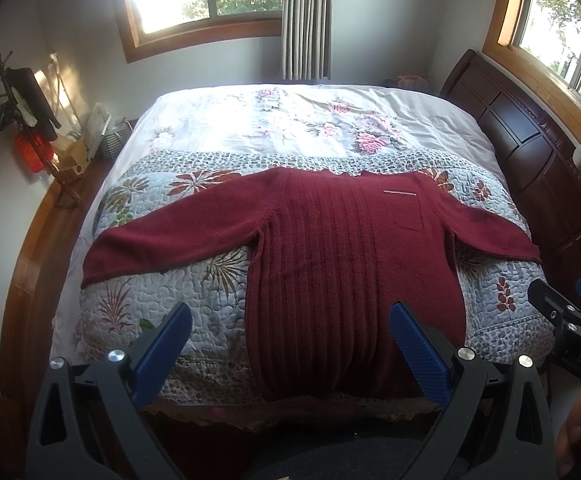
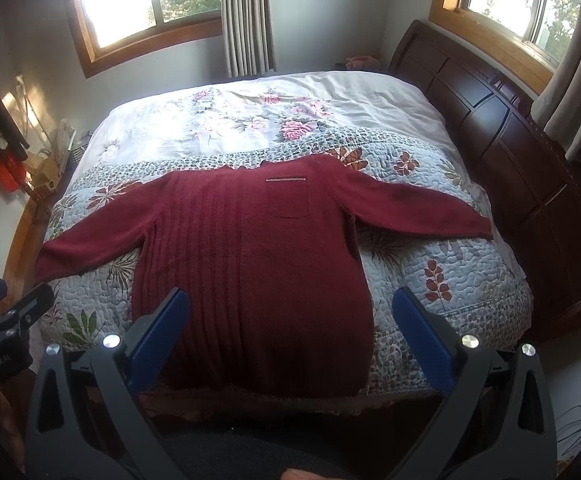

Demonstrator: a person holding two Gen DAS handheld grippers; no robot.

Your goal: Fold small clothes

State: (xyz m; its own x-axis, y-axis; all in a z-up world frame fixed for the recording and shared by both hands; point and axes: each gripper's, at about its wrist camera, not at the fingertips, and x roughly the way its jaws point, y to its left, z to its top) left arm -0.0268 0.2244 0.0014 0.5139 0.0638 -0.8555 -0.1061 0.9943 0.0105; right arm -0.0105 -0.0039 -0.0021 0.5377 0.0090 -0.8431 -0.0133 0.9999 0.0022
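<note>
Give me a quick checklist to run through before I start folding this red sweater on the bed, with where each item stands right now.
1. Sweater lies flat on the quilt, front up, pocket showing: ok.
2. Both sleeves spread out to the sides, not tucked under: ok.
3. Left gripper open and empty: ok.
4. Right gripper open and empty: ok.
5. Either gripper touching the cloth: not ok; both hang above the hem end near the bed's edge.
6. Hem lies fully on the bed: cannot tell; it runs to the edge and the gripper fingers hide part of it.
</note>
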